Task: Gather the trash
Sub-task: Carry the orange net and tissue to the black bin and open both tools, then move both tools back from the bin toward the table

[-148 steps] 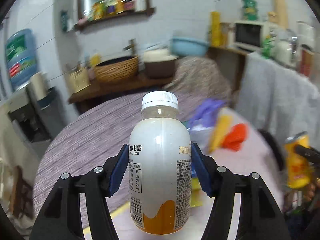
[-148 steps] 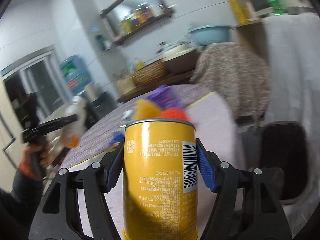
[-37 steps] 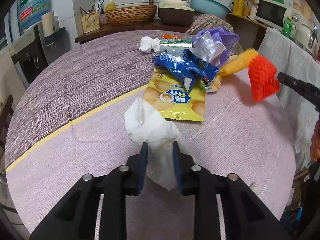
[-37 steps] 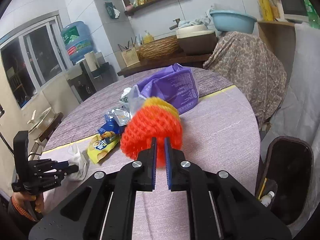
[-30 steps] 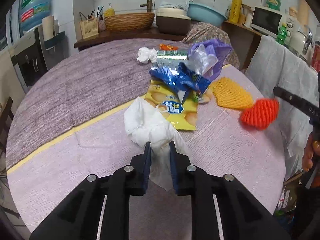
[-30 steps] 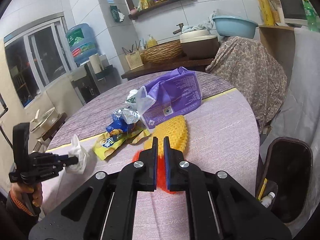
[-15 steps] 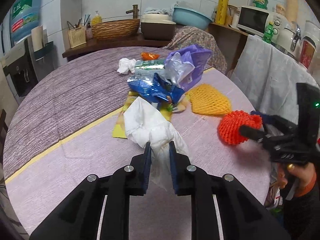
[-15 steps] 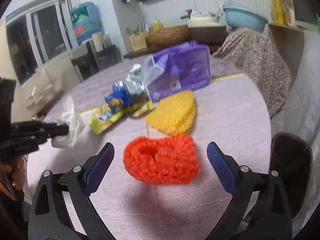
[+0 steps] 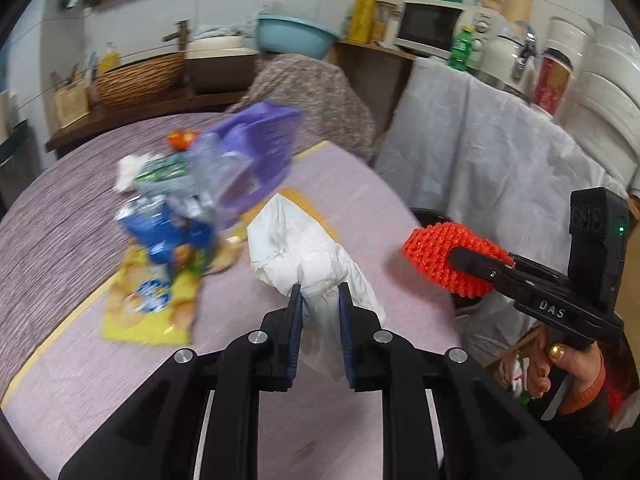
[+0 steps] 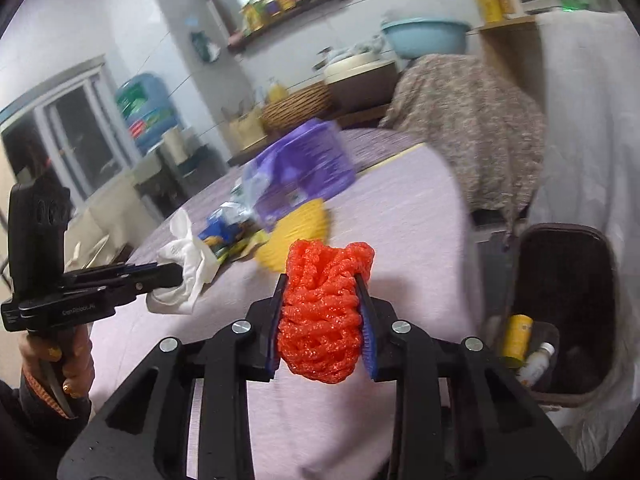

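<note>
My left gripper [image 9: 319, 295] pinches a white tissue [image 9: 308, 252] above the round, lilac-clothed surface [image 9: 120, 368]. My right gripper's [image 10: 320, 280] jaws have just been closing and now squeeze the orange foam net [image 10: 322, 312]. Wrappers, a purple bag [image 9: 256, 152] and a yellow net [image 10: 296, 236] lie heaped mid-surface. A dark bin [image 10: 568, 304] stands beside it; shelves, a basket [image 9: 136, 78] and a blue basin [image 9: 294, 34] line the tiled wall.

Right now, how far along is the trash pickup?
Done: yellow can and white bottle lie in the bin. In hand: left gripper clamps a tissue; right gripper, just closing, holds orange foam netting. Left: purple bag, snack wrappers, yellow netting.
</note>
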Demonstrator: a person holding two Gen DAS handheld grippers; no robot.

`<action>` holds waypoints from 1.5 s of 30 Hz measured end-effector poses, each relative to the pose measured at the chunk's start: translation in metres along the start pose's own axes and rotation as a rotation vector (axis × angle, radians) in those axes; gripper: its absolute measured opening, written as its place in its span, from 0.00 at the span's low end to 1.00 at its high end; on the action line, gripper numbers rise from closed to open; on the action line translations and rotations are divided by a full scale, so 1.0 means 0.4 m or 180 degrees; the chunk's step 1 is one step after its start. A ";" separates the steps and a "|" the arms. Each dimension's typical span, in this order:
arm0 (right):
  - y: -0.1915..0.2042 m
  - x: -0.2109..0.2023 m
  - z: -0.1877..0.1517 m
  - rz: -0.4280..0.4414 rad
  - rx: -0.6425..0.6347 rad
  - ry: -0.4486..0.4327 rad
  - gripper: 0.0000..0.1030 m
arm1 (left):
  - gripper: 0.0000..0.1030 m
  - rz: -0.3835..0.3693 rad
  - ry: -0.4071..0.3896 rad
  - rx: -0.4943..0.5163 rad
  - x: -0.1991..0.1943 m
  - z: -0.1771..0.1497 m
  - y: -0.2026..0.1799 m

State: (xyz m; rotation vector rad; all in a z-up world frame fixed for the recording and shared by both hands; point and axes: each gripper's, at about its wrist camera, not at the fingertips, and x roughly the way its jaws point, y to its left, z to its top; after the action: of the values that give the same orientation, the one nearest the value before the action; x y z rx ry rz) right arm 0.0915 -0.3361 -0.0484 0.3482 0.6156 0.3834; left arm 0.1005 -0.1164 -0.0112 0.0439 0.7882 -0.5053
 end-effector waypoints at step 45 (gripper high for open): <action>-0.430 -0.050 -0.066 -0.1854 0.0811 -0.0156 0.82 | 0.95 -0.0351 -0.0085 0.0532 0.344 0.256 -0.404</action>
State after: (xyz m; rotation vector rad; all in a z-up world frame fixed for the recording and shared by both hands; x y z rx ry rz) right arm 0.1018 -0.4901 -0.1316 0.4015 0.6885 -0.2634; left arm 0.1776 -0.3390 -0.0095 0.1488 0.7233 -0.6745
